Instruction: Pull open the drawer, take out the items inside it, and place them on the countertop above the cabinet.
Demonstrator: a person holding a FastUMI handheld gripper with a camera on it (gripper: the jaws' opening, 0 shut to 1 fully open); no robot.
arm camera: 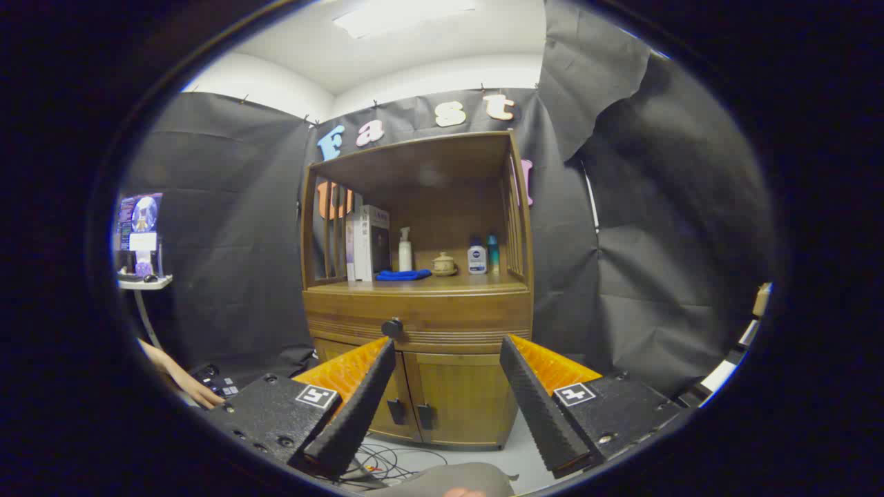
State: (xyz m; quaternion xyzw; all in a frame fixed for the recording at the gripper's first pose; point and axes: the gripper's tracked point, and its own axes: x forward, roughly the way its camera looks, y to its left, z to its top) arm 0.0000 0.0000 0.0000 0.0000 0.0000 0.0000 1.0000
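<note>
Progress stands at the outset, judged from how things lie. The wide wooden drawer [419,319], with its grooved lower edge, sits flush in the brown wooden cabinet [418,290], and its round black knob [392,327] is untouched. Whatever the drawer holds is hidden behind its front. Opening the drawer, lifting out the contents and setting them down all remain to be done.

The two-finger gripper [447,395] is spread wide and holds nothing. Its black ribbed fingers [356,407] are wedge-shaped, backed by orange textured panels and mounted on black blocks with square markers. The knob lies beyond the fingers, just past the tip of the left one and not between them. The cabinet appears well apart from the gripper.

The wooden countertop [456,284] above the drawer, the intended resting place, looks smooth and lightly glossy, under a hutch with slatted sides. It already carries a tall white and purple box [369,242], a white pump bottle [405,250], a folded blue cloth [402,275], a small tan lidded pot [443,264], a white bottle with a blue label [476,259] and a slim teal bottle [492,253]. Bare wood shows along the front edge.

Below the drawer are two wooden doors with dark handles [407,412]. A person's hand [190,386] rests on a dark device at the lower left.
</note>
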